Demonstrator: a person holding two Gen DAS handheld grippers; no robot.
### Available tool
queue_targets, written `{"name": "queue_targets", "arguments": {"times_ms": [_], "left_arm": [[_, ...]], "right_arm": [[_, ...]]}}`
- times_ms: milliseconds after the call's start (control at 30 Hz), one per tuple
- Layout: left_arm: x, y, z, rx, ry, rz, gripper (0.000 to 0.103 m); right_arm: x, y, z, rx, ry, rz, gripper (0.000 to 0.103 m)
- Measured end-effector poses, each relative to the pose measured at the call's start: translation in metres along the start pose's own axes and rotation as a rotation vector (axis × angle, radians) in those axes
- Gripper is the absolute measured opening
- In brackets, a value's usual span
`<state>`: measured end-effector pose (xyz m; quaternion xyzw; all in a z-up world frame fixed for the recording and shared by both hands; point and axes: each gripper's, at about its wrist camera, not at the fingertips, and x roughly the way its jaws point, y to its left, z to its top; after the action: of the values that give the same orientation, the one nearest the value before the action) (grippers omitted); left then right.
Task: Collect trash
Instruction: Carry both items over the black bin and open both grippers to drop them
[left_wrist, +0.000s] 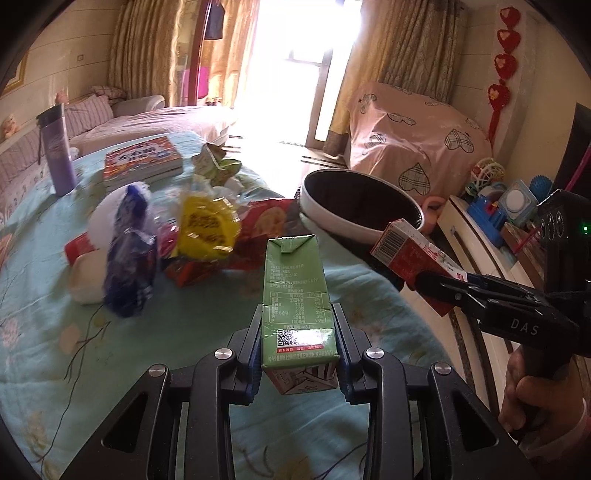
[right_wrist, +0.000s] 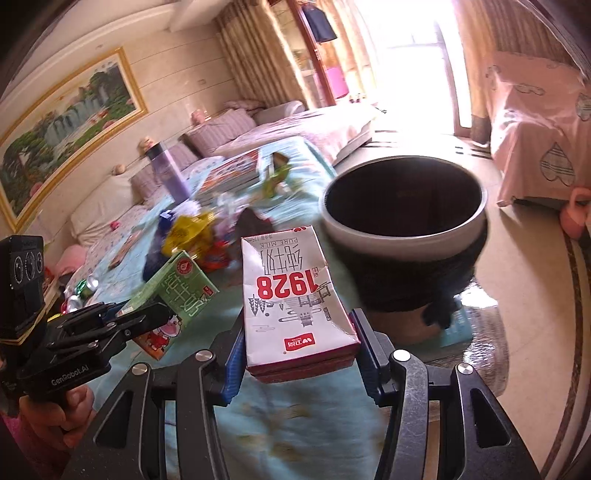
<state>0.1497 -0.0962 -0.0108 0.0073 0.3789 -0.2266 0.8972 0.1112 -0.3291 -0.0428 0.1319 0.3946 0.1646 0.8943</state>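
The left gripper (left_wrist: 298, 345) is clenched on a green milk carton (left_wrist: 295, 295), which stands upright between its fingers above the blue tablecloth (left_wrist: 44, 332). The right gripper (right_wrist: 298, 354) squeezes a white and red milk carton (right_wrist: 291, 295) marked 1928; in the left view only its barcode end is seen. Just ahead of the right gripper stands the round bin (right_wrist: 404, 229), its dark inside open to this camera, while the left view shows it farther ahead and to the right. Ahead-left of the left gripper lies a heap of wrappers (left_wrist: 207, 229), and beyond them a purple bottle (left_wrist: 57, 147) and a book (left_wrist: 142, 160).
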Motion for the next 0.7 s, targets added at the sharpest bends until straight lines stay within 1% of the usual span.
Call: {"name": "queue_targets", "arguments": {"times_ms": [167,367,533,700], "left_arm": [[0.02,-0.006,0.021,0.028,0.002,-0.007,0.031],[0.043,-0.021,0.046,0.046,-0.007,-0.021,0.031],[0.074,-0.023,0.071,0.024,0.019,-0.058,0.031],[0.102,-0.031,0.094,0.027,0.028,-0.058,0.031]], "right_arm": [[0.001,-0.02,0.01,0.033,-0.014,-0.026,0.052],[0.003,-0.039,0.027,0.044,-0.03,-0.059,0.052],[0.01,-0.057,0.047,0.055,-0.04,-0.077,0.052],[0.022,-0.07,0.067,0.042,-0.031,-0.108,0.052]]}}
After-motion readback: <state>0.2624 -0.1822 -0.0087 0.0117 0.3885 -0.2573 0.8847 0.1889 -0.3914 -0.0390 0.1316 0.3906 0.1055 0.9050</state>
